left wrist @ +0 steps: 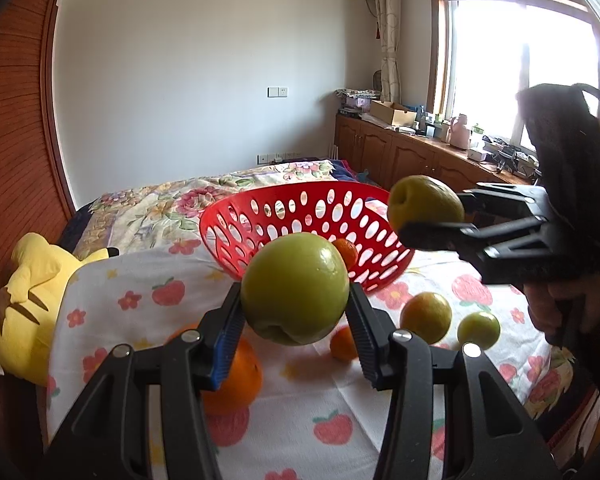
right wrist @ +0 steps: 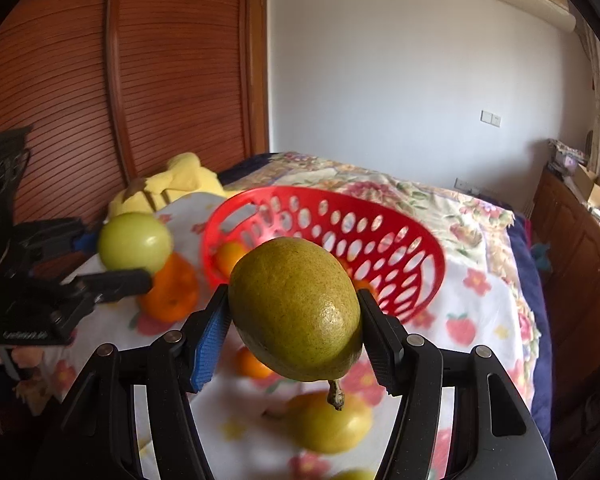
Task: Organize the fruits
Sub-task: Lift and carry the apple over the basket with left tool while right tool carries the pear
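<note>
My left gripper is shut on a round green apple, held in the air in front of a tilted red perforated basket. To the right, my right gripper is shut on a green pear near the basket's rim. In the right wrist view the pear fills the middle between the right gripper pads, stem hanging down. The left gripper with the apple shows at the left. The basket holds an orange.
Loose fruit lies on the fruit-print cloth: a large orange, a small orange, a yellow-green orange, a small green fruit. A yellow plush toy sits at the left by the wooden wardrobe. A wooden cabinet lines the window side.
</note>
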Demonstrator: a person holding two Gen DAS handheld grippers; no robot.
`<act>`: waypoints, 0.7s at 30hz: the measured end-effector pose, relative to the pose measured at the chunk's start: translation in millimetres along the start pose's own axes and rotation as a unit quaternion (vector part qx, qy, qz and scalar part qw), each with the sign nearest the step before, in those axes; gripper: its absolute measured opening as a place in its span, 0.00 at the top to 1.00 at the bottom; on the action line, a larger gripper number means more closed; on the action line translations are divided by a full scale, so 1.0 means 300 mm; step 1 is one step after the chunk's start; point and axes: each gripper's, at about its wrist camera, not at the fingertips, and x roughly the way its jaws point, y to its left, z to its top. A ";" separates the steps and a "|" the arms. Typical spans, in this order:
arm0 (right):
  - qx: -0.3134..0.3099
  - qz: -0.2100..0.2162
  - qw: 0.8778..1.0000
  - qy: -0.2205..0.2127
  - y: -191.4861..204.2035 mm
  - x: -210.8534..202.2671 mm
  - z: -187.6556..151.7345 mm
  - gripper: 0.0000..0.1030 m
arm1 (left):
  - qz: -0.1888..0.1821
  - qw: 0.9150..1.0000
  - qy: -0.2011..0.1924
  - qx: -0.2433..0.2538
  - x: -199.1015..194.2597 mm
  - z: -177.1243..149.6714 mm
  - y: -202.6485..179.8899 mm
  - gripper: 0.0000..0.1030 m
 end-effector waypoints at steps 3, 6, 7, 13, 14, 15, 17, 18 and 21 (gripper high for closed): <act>0.001 0.001 1.000 0.013 -0.048 0.052 0.042 0.38 | -0.002 1.000 -0.001 0.001 0.022 0.023 0.008 0.53; -0.007 -0.007 0.999 0.032 -0.083 0.109 0.071 0.38 | -0.003 1.000 0.000 0.004 0.049 0.047 0.015 0.53; -0.009 -0.010 0.999 0.038 -0.091 0.127 0.072 0.38 | -0.004 1.000 0.000 0.004 0.061 0.057 0.018 0.53; -0.012 -0.029 0.997 0.076 -0.154 0.247 0.086 0.38 | -0.004 1.000 0.008 0.005 0.127 0.094 0.029 0.53; -0.014 -0.031 0.996 0.080 -0.160 0.263 0.088 0.39 | -0.004 1.000 0.010 0.005 0.138 0.097 0.032 0.53; -0.016 -0.033 0.996 0.085 -0.165 0.278 0.089 0.38 | -0.004 1.000 0.011 0.004 0.149 0.100 0.035 0.53; -0.019 -0.034 0.995 0.095 -0.177 0.309 0.088 0.38 | -0.003 1.000 0.015 0.003 0.167 0.102 0.038 0.53; -0.020 -0.035 0.994 0.101 -0.182 0.326 0.087 0.38 | -0.003 1.000 0.016 0.003 0.177 0.104 0.038 0.53; -0.027 -0.038 0.992 0.116 -0.190 0.366 0.079 0.38 | 0.000 1.000 0.020 0.001 0.198 0.103 0.047 0.53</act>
